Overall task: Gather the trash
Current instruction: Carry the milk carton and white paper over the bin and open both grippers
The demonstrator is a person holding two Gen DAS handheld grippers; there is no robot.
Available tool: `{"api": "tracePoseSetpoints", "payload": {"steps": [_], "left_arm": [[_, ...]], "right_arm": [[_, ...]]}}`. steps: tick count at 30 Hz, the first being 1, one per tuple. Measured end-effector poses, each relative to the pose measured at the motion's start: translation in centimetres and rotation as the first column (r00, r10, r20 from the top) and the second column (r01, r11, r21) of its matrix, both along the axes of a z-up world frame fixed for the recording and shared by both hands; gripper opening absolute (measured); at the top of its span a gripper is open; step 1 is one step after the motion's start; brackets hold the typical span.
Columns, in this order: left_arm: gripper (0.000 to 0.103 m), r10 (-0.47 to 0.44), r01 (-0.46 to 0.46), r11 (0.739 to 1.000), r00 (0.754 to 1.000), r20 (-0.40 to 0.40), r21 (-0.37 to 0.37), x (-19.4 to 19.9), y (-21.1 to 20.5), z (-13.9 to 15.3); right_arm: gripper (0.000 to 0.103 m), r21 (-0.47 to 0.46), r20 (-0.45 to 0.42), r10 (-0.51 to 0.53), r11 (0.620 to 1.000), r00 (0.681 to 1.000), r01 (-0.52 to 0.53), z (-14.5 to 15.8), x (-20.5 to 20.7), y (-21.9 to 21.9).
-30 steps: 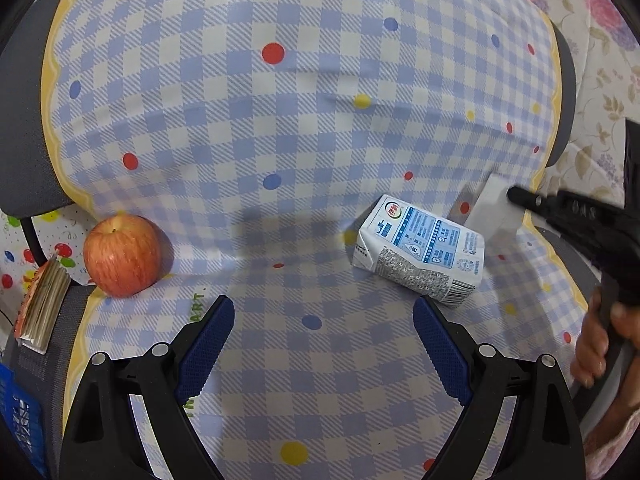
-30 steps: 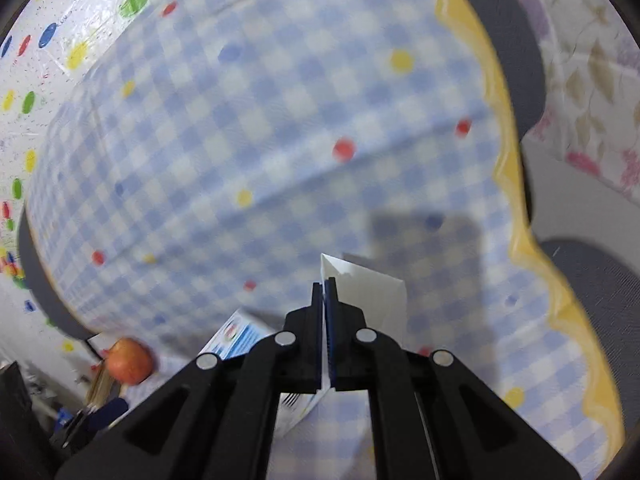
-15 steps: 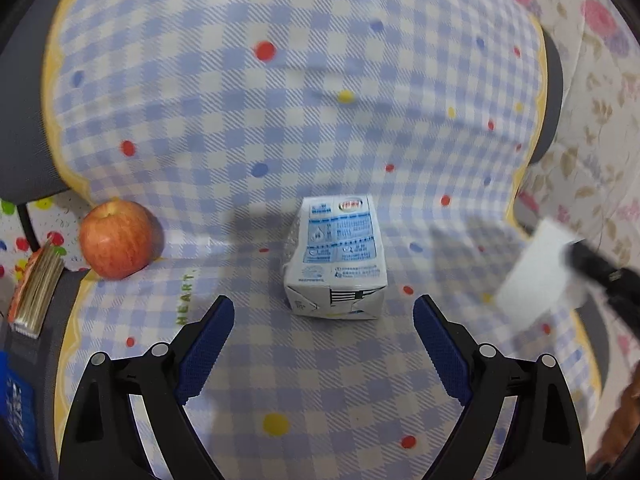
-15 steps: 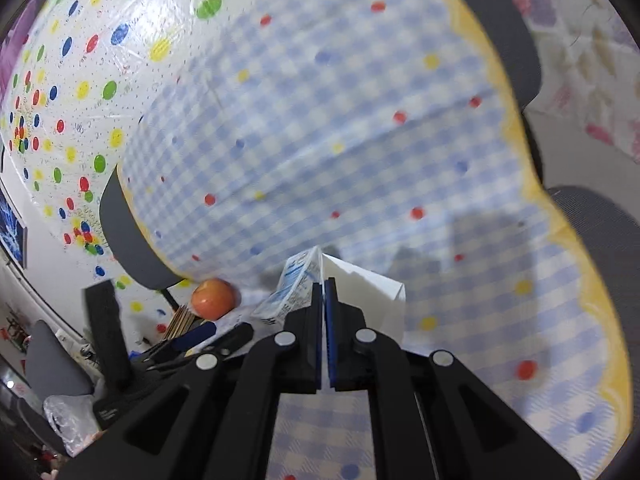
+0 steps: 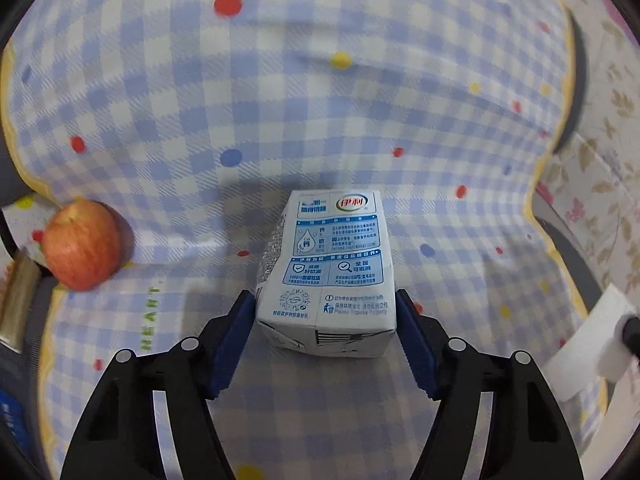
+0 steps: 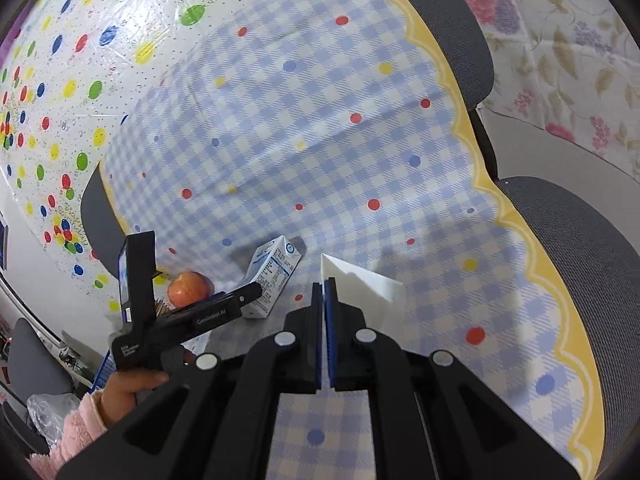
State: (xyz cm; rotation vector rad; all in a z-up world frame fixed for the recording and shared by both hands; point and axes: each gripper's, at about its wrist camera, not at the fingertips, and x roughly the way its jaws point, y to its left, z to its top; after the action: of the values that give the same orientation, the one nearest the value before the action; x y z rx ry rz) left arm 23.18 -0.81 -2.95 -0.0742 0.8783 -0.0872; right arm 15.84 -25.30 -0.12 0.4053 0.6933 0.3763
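Printed cardboard milk carton [image 5: 326,272] lies on smooth checked tablecloth [image 5: 280,100].

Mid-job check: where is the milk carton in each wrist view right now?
Left wrist: milk carton lies low in the centre, between the left gripper pads.
Right wrist: the carton sits left of centre, beyond the right gripper.
Shared landmark: the red apple, left of the carton in both.

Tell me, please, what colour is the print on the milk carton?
Blue print on white, with a small red and green logo on the milk carton; the left wrist view shows it best.
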Motion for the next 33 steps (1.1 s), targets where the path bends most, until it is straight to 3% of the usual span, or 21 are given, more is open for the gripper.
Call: {"api": "tracePoseSetpoints", "payload": {"steps": [5, 10, 16, 26, 33], "left_arm": [[0.069, -0.069, 0.069, 0.998, 0.993, 0.096, -0.005, -6.3, -0.4, 2.3], [0.069, -0.098, 0.112, 0.991, 0.978, 0.184, -0.066, -14.5, -0.8, 4.3], [0.069, -0.147, 0.17, 0.983, 0.958, 0.245, -0.074, -21.3, -2.7, 5.2], [0.069, -0.271, 0.293, 0.955, 0.927, 0.261, -0.051, -28.2, -6.9, 4.0], [0.069, -0.401, 0.419, 0.907, 0.89, 0.215, -0.042, -31.2, -10.6, 2.0]], "right_arm": [[0.002, -0.049, 0.045, -0.001, 0.999, 0.999, 0.003, 1.8, -4.1, 1.0], [0.002, -0.092, 0.076, -0.014, 0.996, 0.997, 0.021, 2.9, -8.9, 1.6], [0.002, -0.146, 0.09, -0.043, 0.988, 0.995, 0.056, 3.1, -14.5, 1.5], [0.002, -0.231, 0.071, -0.113, 0.965, 0.991, 0.126, 1.7, -22.4, -0.7], [0.003, -0.269, 0.017, -0.188, 0.945, 0.982, 0.186, -0.4, -26.6, -3.2]]}}
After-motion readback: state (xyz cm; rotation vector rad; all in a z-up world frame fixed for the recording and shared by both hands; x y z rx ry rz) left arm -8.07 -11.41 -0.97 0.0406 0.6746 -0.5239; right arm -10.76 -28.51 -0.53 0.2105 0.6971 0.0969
